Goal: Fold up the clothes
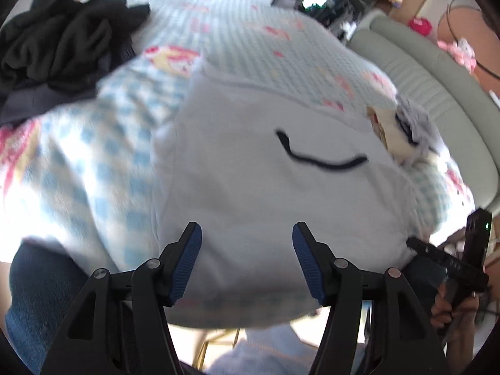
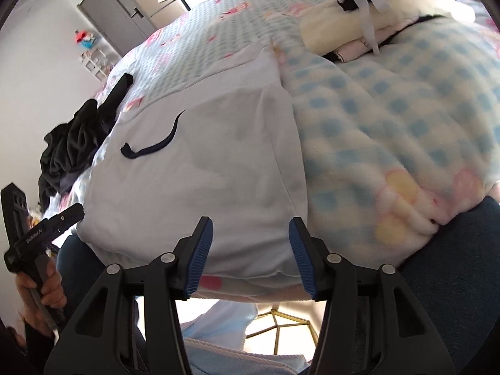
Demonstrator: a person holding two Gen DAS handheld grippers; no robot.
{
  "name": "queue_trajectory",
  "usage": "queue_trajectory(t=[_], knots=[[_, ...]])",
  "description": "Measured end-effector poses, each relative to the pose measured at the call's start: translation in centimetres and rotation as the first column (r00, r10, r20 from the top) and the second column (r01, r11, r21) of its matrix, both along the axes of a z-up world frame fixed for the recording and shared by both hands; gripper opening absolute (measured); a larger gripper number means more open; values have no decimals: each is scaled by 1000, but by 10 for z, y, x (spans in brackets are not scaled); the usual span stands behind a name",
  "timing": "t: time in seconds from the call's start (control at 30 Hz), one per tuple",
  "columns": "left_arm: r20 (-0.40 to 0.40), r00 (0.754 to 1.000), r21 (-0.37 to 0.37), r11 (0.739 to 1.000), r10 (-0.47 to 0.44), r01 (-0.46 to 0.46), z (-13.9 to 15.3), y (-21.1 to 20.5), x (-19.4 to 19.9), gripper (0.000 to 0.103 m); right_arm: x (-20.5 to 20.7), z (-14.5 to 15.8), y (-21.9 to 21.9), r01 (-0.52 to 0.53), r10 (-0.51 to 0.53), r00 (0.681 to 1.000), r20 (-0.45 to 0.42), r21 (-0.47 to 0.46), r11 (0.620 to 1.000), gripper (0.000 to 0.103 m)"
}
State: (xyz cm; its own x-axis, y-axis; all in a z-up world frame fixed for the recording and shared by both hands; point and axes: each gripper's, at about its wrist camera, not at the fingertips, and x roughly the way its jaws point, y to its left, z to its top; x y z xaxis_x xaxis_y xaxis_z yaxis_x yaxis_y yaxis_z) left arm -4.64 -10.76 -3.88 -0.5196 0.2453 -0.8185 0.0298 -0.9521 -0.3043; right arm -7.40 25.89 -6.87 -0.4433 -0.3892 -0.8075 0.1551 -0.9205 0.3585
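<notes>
A pale blue-white garment point(image 1: 256, 181) with a dark drawstring point(image 1: 318, 159) lies flat on a checked blanket on the bed. It also shows in the right wrist view point(image 2: 203, 168), with its drawstring point(image 2: 150, 148). My left gripper point(image 1: 247, 250) is open and empty, just above the garment's near edge. My right gripper point(image 2: 250, 247) is open and empty over the garment's near right corner. The right gripper shows in the left wrist view point(image 1: 450, 259); the left gripper shows in the right wrist view point(image 2: 47, 228).
A heap of black clothes point(image 1: 62, 40) lies at the bed's far left, also seen in the right wrist view point(image 2: 72, 147). A stack of folded clothes point(image 2: 375, 9) sits at the right. The blue checked blanket point(image 2: 390, 118) covers the bed. A grey-green padded edge point(image 1: 437, 72) runs along the right.
</notes>
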Motion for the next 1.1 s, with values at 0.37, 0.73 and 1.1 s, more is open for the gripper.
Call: queue_trajectory(t=[0.37, 0.73, 1.1], knots=[[66, 973, -23, 975, 220, -219, -3, -46, 11, 62, -4, -8, 12, 81, -86, 996, 29, 140, 987, 57], [119, 974, -82, 980, 192, -183, -16, -24, 10, 66, -3, -2, -11, 0, 2, 1000, -20, 94, 996, 58], [106, 959, -80, 964, 262, -254, -8, -45, 27, 65, 2, -6, 20, 125, -124, 992, -24, 54, 991, 58]])
